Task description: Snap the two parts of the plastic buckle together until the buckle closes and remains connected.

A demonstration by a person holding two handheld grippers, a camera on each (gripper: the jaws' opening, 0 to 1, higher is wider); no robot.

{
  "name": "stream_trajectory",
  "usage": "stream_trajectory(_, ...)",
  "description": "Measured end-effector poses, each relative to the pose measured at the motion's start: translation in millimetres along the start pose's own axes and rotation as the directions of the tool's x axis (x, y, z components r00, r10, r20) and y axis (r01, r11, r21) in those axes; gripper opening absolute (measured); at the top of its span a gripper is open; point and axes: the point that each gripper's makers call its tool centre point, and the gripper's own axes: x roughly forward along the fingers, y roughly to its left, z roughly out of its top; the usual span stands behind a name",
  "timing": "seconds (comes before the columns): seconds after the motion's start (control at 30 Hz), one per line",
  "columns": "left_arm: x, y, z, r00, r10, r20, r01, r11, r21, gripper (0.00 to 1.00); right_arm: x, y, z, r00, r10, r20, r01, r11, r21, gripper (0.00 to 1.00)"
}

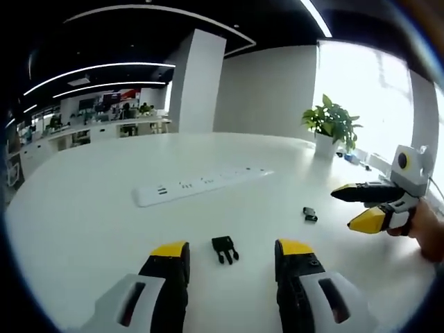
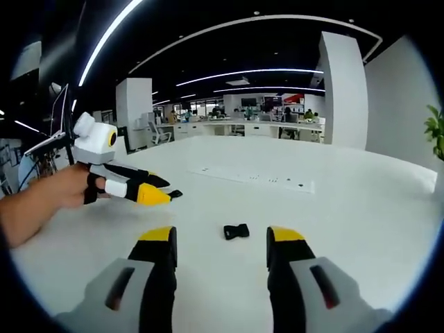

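Note:
Two black buckle parts lie apart on the white table [image 1: 83, 222]. The pronged part [image 1: 225, 249] rests just ahead of my left gripper [image 1: 232, 248], between its open yellow-tipped jaws and untouched. In the right gripper view the same part [image 2: 175, 194] is a small dark shape at the tip of the left gripper [image 2: 165, 191]. The socket part [image 2: 236, 231] lies on the table ahead of my right gripper [image 2: 221, 234], whose jaws are open. In the left gripper view the socket part [image 1: 310, 214] sits left of the right gripper [image 1: 350, 208].
A long white power strip [image 1: 201, 184] [image 2: 253, 179] lies across the table beyond the buckle parts. A potted plant [image 1: 331, 125] stands at the far edge near the window. A person's hand [image 2: 41, 201] holds the left gripper.

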Motion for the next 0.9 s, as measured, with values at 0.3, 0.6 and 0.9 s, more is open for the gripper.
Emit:
stream_trajectory(0.3, -2, -4.6, -2.7, 1.000, -0.022, -0.013, 0.022, 1.000, -0.021, 0.43, -1, 3, 1.1, 1.000, 0.007, 0.004, -0.007, 1.000, -0.003, 0.52)
stream_trajectory(0.6, -2, -11.3, -4.8, 0.998, -0.049, -0.028, 0.048, 0.998, -0.028, 0.41, -1, 1, 2.3, 1.000, 0.003, 0.009, -0.003, 1.000, -0.005, 0.51)
stream_trajectory(0.9, -2, -21.0, -5.4, 0.996, -0.079, -0.033, 0.078, 0.996, -0.033, 0.40, -2, 2, 1.9, 1.000, 0.005, 0.010, -0.005, 1.000, -0.007, 0.51)
